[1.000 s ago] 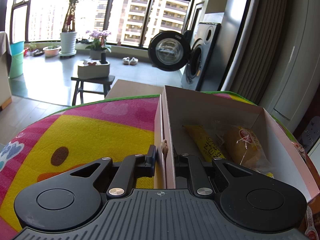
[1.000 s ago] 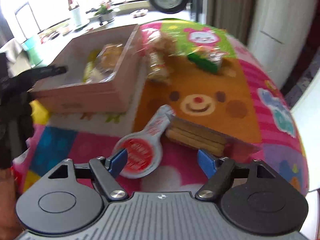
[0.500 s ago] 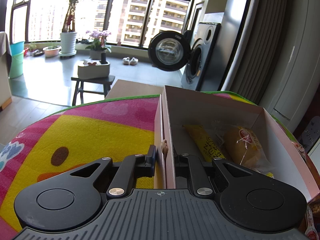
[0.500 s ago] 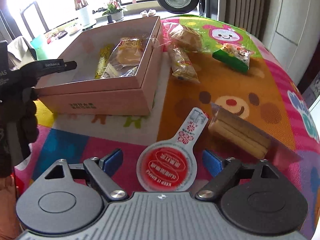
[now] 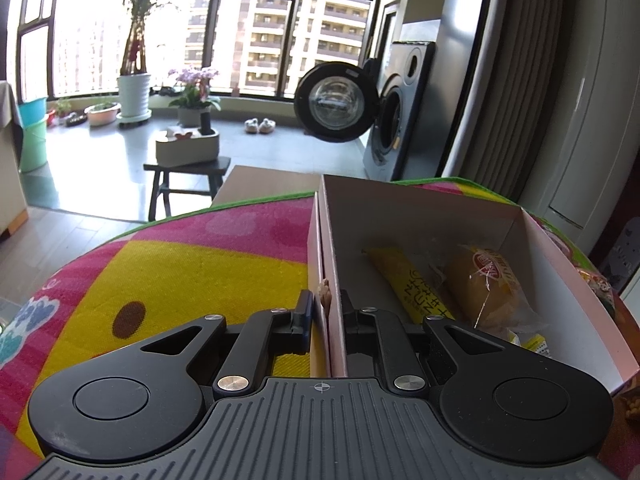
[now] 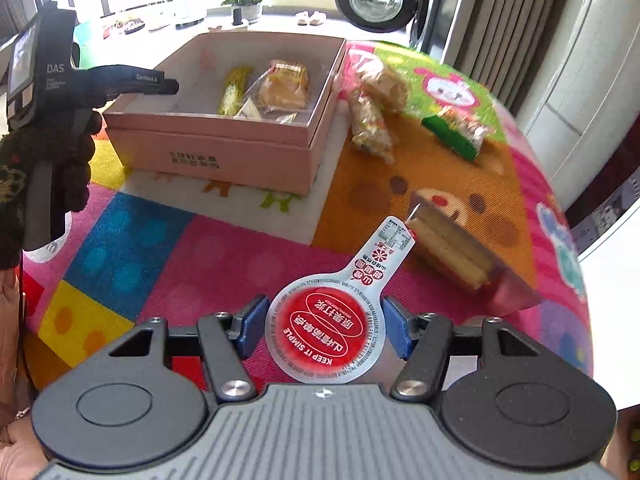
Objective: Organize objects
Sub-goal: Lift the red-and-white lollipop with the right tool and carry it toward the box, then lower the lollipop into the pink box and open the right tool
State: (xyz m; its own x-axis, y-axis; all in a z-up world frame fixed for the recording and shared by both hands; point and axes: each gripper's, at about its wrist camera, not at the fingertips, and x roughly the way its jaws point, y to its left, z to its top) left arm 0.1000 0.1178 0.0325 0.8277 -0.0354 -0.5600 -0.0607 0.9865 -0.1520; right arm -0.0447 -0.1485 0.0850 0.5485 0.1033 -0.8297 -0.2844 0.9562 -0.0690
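Note:
An open pink box (image 6: 208, 148) stands on the cartoon mat. Inside lie a yellow packet (image 5: 408, 284) and a wrapped bread (image 5: 488, 288). My left gripper (image 5: 326, 314) is shut on the box's near left wall (image 5: 332, 264), one finger outside and one inside. In the right wrist view that left gripper (image 6: 168, 87) shows from the side at the box's left corner, held by a gloved hand (image 6: 60, 152). Close to the camera, my right gripper (image 6: 324, 328) is shut on a red-lidded cup (image 6: 326, 328), blue pads against the lid's sides, its tab pointing away.
A wafer pack (image 6: 456, 248) lies just right of the cup's tab. A snack bag (image 6: 370, 128) and a green packet (image 6: 456, 136) lie right of the box. The mat (image 6: 160, 248) ends at the table's rounded edge. Beyond stand a stool (image 5: 188, 172) and a washing machine (image 5: 392, 128).
My right gripper's fingers have moved inward onto the red-lidded cup, which now sits centred between them. The left gripper and the box have not moved.

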